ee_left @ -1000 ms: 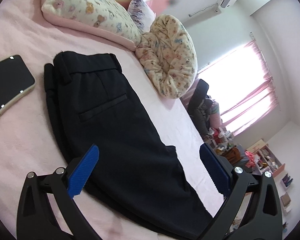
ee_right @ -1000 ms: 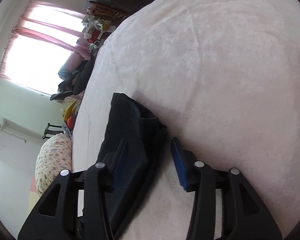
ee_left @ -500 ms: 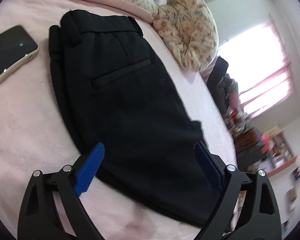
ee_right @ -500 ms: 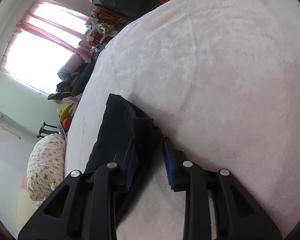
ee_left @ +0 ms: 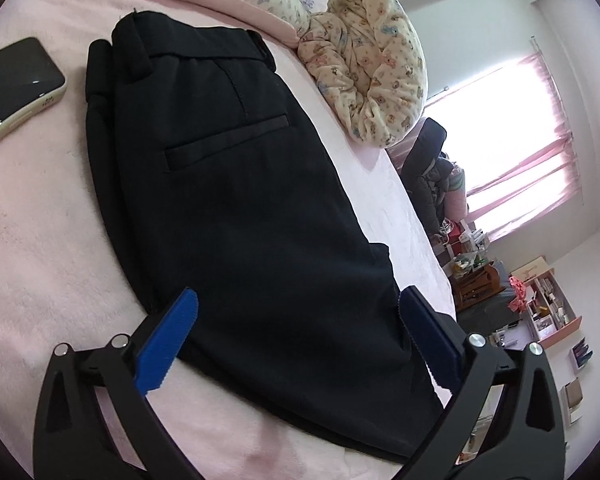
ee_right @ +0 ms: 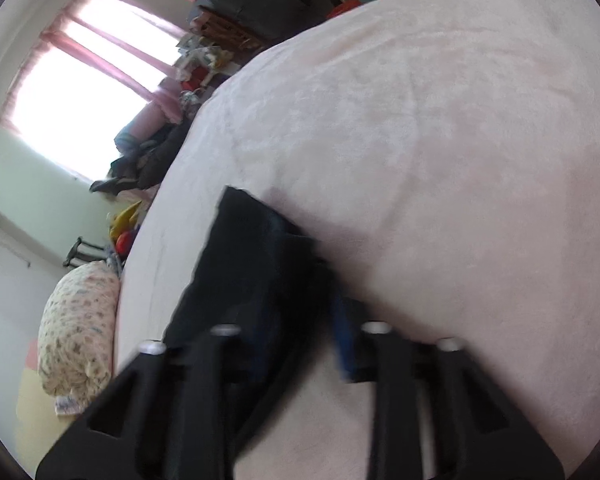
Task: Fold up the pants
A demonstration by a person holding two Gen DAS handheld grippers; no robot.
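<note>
Black pants (ee_left: 240, 200) lie flat on the pink bed (ee_left: 40, 260), waistband and back pocket at the far end. My left gripper (ee_left: 296, 320) hovers just over their near part, open wide, its blue pads (ee_left: 168, 340) astride the fabric's width without touching it. In the right wrist view the folded leg end of the pants (ee_right: 252, 248) runs between the fingers of my right gripper (ee_right: 300, 340). Its jaws are closing, and the blue pads (ee_right: 342, 340) press on the dark cloth. That view is blurred.
A phone (ee_left: 12, 88) with a dark screen lies on the bed left of the waistband. Patterned pillows (ee_left: 372, 64) are piled beyond the pants. The bed's edge (ee_left: 420, 220) drops off to the right toward a cluttered floor and shelves (ee_left: 548, 304). Pale bed cover (ee_right: 420, 120) stretches ahead of the right gripper.
The left gripper has tipped downward and come lower over the pants. The right gripper's jaws have narrowed steadily onto the leg end.
</note>
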